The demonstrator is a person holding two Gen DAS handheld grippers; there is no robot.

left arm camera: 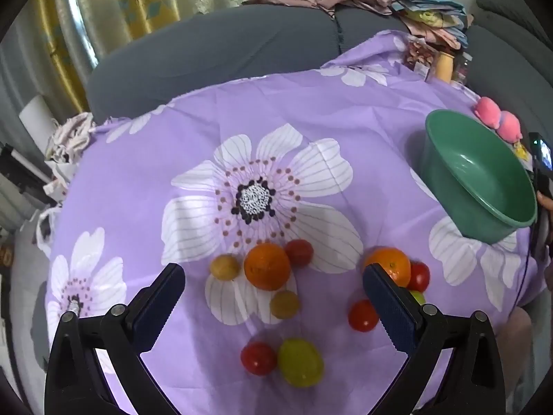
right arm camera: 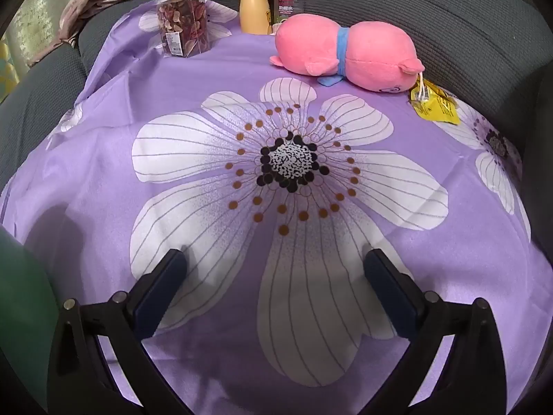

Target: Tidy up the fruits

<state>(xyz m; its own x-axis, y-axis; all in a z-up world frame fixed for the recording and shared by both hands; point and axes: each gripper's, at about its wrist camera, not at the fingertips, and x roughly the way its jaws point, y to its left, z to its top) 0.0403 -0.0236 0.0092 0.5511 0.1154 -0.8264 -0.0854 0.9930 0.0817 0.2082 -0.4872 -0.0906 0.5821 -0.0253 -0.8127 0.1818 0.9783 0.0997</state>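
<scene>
In the left wrist view, fruit lies scattered on a purple flowered cloth (left arm camera: 345,110). An orange (left arm camera: 266,266) sits between two small yellow-brown fruits (left arm camera: 225,267) and a red tomato (left arm camera: 299,252). A second orange (left arm camera: 392,263) and a tomato (left arm camera: 419,276) lie beside the right finger. Nearer lie a tomato (left arm camera: 362,315), another tomato (left arm camera: 258,358) and a green fruit (left arm camera: 300,361). An empty green bowl (left arm camera: 484,204) stands at the right. My left gripper (left arm camera: 273,306) hangs open above the fruit, holding nothing. My right gripper (right arm camera: 274,288) is open over bare cloth (right arm camera: 103,190).
A pink plush toy (right arm camera: 345,53), a yellow tag (right arm camera: 435,105), a packet of dried petals (right arm camera: 183,27) and two bottles (right arm camera: 254,8) stand at the cloth's far edge. A grey sofa (right arm camera: 449,10) with piled clothes wraps behind. The bowl's green wall (right arm camera: 20,294) shows at the left.
</scene>
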